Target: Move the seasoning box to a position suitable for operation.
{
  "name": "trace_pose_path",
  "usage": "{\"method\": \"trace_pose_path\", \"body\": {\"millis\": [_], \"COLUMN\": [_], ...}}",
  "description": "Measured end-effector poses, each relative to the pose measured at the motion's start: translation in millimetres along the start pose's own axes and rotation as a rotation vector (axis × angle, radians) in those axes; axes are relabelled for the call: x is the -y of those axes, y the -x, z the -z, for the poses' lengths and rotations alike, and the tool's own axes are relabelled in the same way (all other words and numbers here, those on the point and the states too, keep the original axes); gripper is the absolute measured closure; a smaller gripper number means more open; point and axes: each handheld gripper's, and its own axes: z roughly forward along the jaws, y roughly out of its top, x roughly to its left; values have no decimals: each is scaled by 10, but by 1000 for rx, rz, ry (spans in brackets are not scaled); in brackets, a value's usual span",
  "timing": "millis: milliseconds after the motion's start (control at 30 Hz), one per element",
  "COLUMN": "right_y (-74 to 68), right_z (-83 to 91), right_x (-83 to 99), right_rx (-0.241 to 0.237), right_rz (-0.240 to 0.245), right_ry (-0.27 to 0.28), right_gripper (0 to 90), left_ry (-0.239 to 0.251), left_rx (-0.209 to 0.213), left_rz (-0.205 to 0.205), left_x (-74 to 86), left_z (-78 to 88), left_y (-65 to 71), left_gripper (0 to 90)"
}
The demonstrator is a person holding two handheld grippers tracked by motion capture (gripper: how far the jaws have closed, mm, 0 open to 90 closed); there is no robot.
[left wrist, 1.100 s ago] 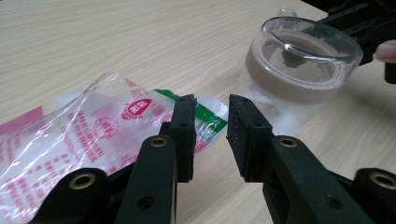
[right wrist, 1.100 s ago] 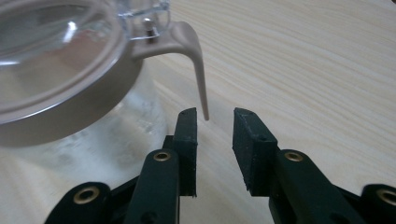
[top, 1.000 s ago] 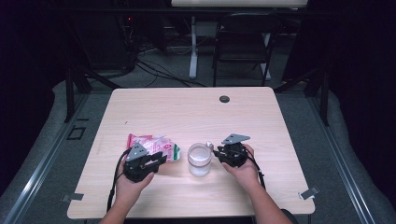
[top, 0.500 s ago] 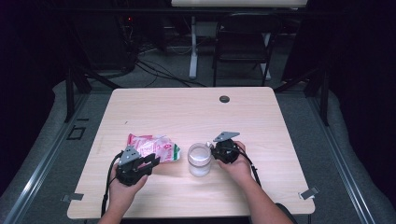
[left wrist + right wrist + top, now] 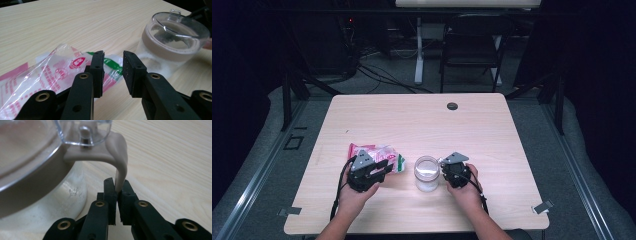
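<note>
While its jaws have just been closing, the right gripper (image 5: 117, 195) pinches the beige tab (image 5: 120, 173) of the jar (image 5: 426, 173), mid-table (image 5: 422, 115). Left gripper (image 5: 113, 67) hangs slightly parted, clamped on nothing, over the packet (image 5: 55, 72), just left of the jar.

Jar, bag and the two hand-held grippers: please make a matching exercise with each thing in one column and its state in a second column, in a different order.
Things:
1. jar
2. plastic bag
3. left hand-held gripper
4. right hand-held gripper

States:
A. jaws apart, nothing pressed between them
B. lies flat on the table, pink and green print
C. stands upright with a clear lid
D. jaws have just been closing, now pinched on the jar's beige tab

Pairs: 1-C, 2-B, 3-A, 4-D
</note>
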Motion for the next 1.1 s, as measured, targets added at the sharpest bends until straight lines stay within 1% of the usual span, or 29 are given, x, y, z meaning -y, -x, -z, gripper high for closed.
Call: {"method": "trace_pose_path", "body": {"millis": [33,67,100,167,200,267,333,433,467,533,567,600,633,667,700,767,833,867,900,967,1000,1033,1100], "right_y": [-19,-19,-52,-65,-72,-77,-86,-96,-96,-81,-77,-56,-50,-50,-32,10,43,63,83,93,119,128,169], "right_z": [26,26,79,121,147,173,234,331,331,403,420,485,514,514,552,655,721,748,775,788,805,805,804], "right_x": [25,25,84,122,140,158,187,218,218,221,224,215,211,211,201,172,149,140,131,128,125,123,109], "right_rx": [11,11,22,12,9,4,-16,-31,-31,-60,-65,-77,-84,-84,-90,-92,-83,-88,-84,-82,-79,-78,-75], "right_rz": [3,3,-12,-25,-31,-37,-43,-42,-42,-51,-52,-47,-56,-56,-53,-69,-73,-69,-74,-78,-82,-88,-99], "right_ry": [-2,-2,-2,1,0,4,14,32,32,44,55,64,75,75,74,118,156,159,177,186,201,209,242], "right_gripper": [855,855,845,835,830,823,806,759,759,706,698,667,655,655,646,609,594,588,584,581,579,579,575], "left_ry": [-1,-1,3,3,3,3,-1,-3,-8,-5,-5,-5,-10,-10,-11,-18,-18,-18,-17,-18,-19,-19,-24], "left_rx": [10,10,20,36,36,48,56,64,66,65,66,67,70,70,67,60,59,59,60,52,49,42,36], "left_rz": [-3,-3,-8,-6,-6,-7,-10,-4,-9,1,4,11,22,22,20,25,29,29,35,32,27,32,31], "left_x": [-35,-35,-81,-119,-119,-148,-176,-205,-215,-224,-228,-230,-233,-233,-232,-230,-229,-229,-222,-214,-207,-193,-172], "left_z": [-43,-43,-97,-144,-144,-194,-245,-296,-308,-329,-338,-347,-361,-361,-366,-366,-357,-357,-349,-343,-339,-332,-315], "left_y": [4,4,12,20,20,31,41,54,51,53,47,45,42,42,39,37,38,38,46,53,53,56,49], "left_gripper": [710,707,701,696,694,692,689,674,674,661,657,650,646,641,641,630,627,622,617,609,601,597,588]}}
